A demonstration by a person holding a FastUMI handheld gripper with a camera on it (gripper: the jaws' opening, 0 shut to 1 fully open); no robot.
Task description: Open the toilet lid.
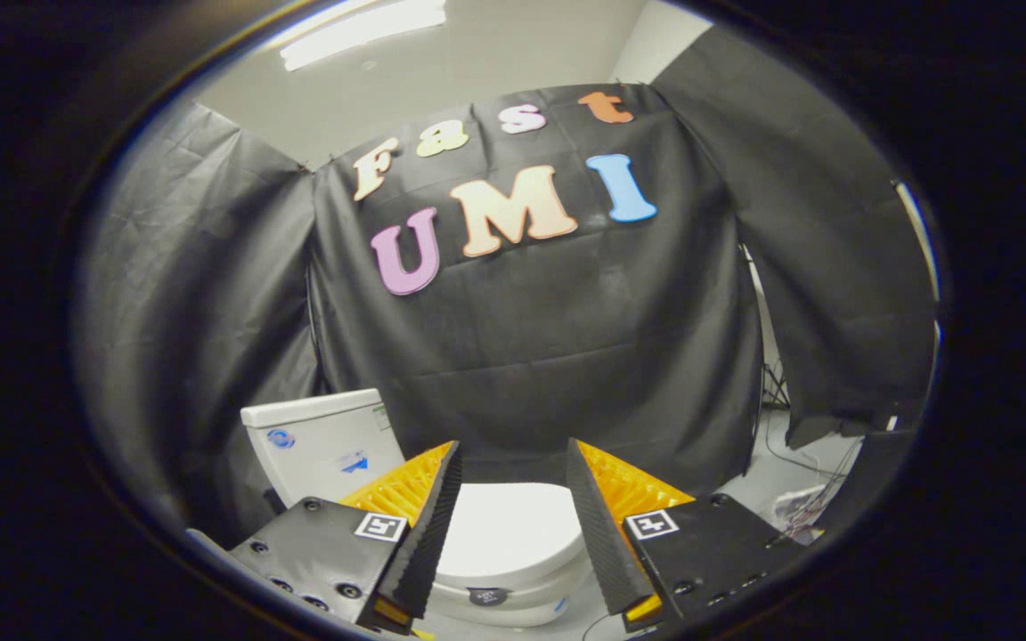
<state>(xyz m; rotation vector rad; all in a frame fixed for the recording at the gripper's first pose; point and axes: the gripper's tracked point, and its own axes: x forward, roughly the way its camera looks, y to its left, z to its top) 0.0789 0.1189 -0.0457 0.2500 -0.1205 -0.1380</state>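
A white toilet stands on the floor below and ahead of me, its white lid (pixel 513 532) lying flat and closed over the bowl. Its white tank (pixel 321 445) rises behind the lid, to the left, against the black cloth wall. My gripper (pixel 513 454) hovers above the lid with both fingers spread wide apart and nothing between them. The lid shows in the gap between the fingers, some way beneath them. A small dark tab (pixel 487 596) sits on the bowl's front rim.
Black cloth walls close in behind and on both sides. To the right of the toilet a strip of pale floor (pixel 771 485) shows, with loose cables (pixel 802 512) near the cloth's lower edge.
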